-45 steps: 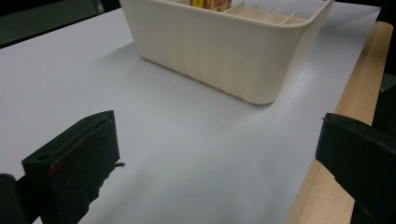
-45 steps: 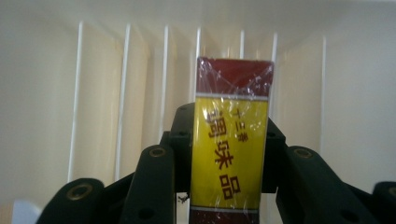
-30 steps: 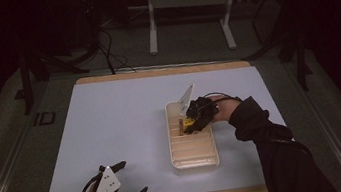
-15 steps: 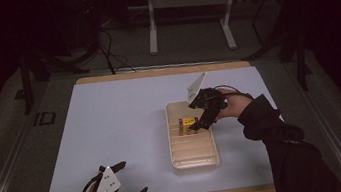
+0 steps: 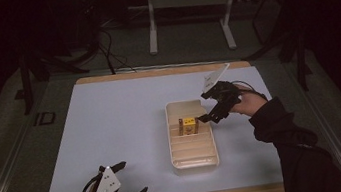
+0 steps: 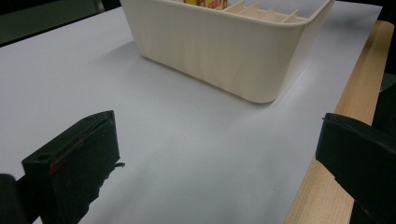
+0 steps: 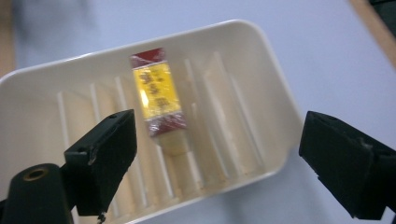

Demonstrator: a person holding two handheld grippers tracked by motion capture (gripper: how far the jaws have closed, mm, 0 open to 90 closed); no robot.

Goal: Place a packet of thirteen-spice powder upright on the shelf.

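Now | right hand-held gripper: jaws wide, empty, above tray | left hand-held gripper: jaws wide, empty

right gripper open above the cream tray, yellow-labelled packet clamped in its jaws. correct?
Not quite. The right gripper is open above the cream tray, but its jaws hold nothing: the yellow-labelled packet lies in the tray between the ribs, clear of both jaws. The right gripper view shows this plainly.
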